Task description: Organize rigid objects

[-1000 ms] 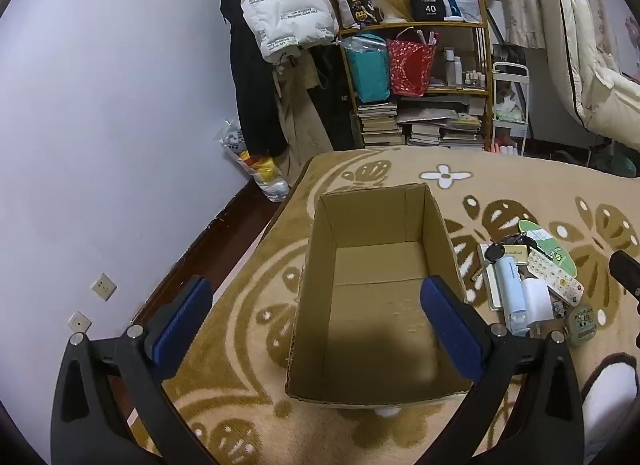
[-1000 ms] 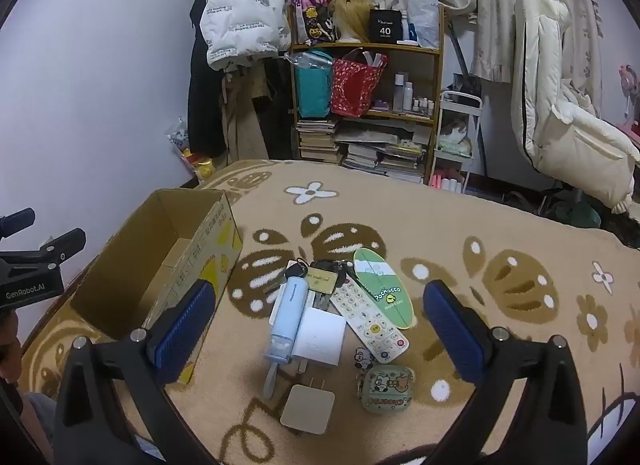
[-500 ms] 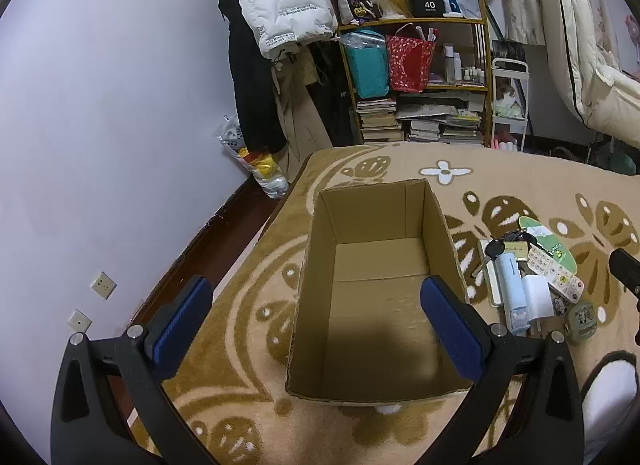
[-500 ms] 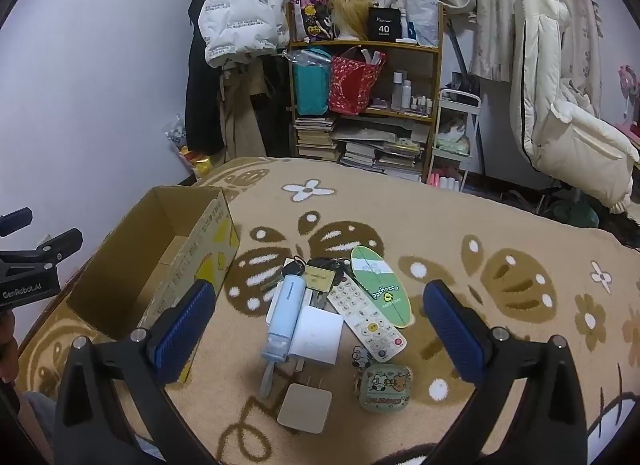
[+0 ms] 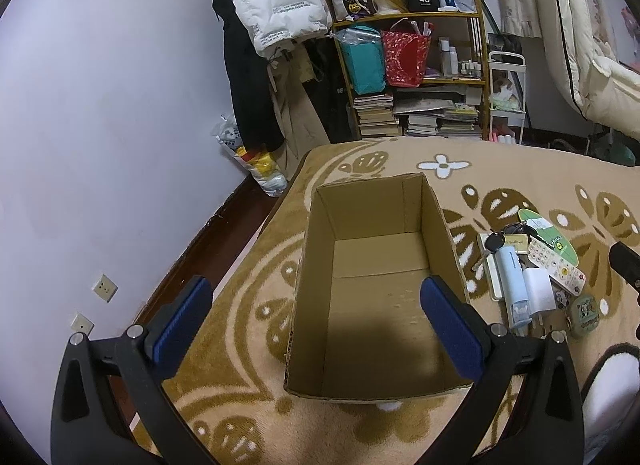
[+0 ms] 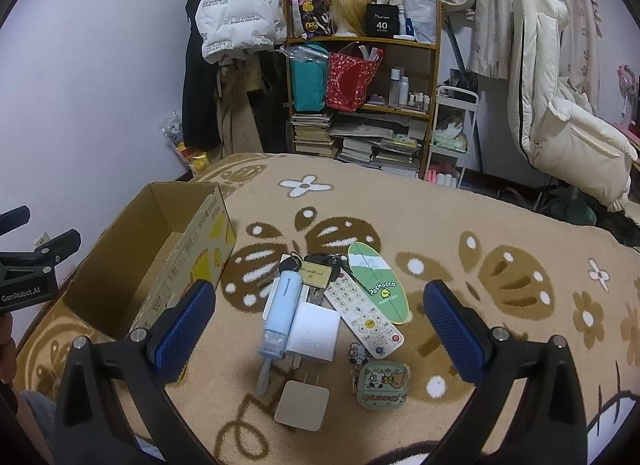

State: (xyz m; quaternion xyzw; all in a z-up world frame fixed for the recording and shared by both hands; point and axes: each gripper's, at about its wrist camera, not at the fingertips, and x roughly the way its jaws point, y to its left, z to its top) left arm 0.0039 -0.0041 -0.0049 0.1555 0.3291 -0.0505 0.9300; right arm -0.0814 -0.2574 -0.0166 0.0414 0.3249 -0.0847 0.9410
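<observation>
Hovering wide open and empty, the right gripper point(image 6: 319, 319) faces a white charger point(image 6: 312, 332), probably light, stiff, slippery; grasp its flat sides. The left gripper point(image 5: 316, 315), equally open and empty, hangs over the cardboard box point(image 5: 316, 265) at 9 o'clock.

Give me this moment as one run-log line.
left gripper: open, above empty brown cardboard box | right gripper: open, above pile: white remote control, pale blue tube, white charger block | nothing boxed

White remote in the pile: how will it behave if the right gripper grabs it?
The white remote looks stiff and flat, so probably light and unlikely to roll. Its far end lies under the keys, so lifting may drag them. The smooth casing could slip between the right gripper pads.
</observation>
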